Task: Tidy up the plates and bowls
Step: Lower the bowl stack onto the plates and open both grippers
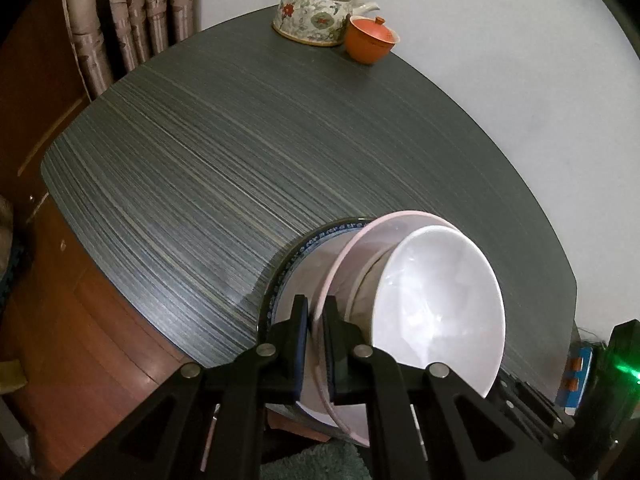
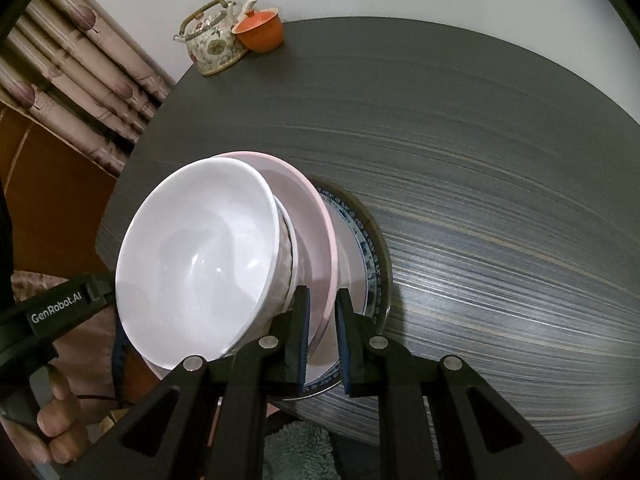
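A: So, from the left side first: what does the left hand-held gripper do?

B: It is clenched on the rim of the pink plate. The thin pink edge sits between its two blue pads, near the table's front edge.

A: And what is on that plate?

B: A white bowl stands in it, and I think a second white bowl is nested under it, because another rim shows below. Under the pink plate lies a blue-patterned plate, and this one rests on the dark striped table.

A: Then the right side?

B: The right hand-held gripper is also clenched on the pink plate's rim, on the opposite side. I cannot tell if the blue-patterned plate is caught too.

A: How far is the task?

B: Nearly done, I judge. Bowls and plates are already in one stack, biggest below. What is left is to let go of both rims and perhaps to push the stack further from the table's edge, because it partly overhangs.

A: Anything else on the table?

B: Only a flowered teapot and an orange lidded cup, touching each other, well apart at the far edge.
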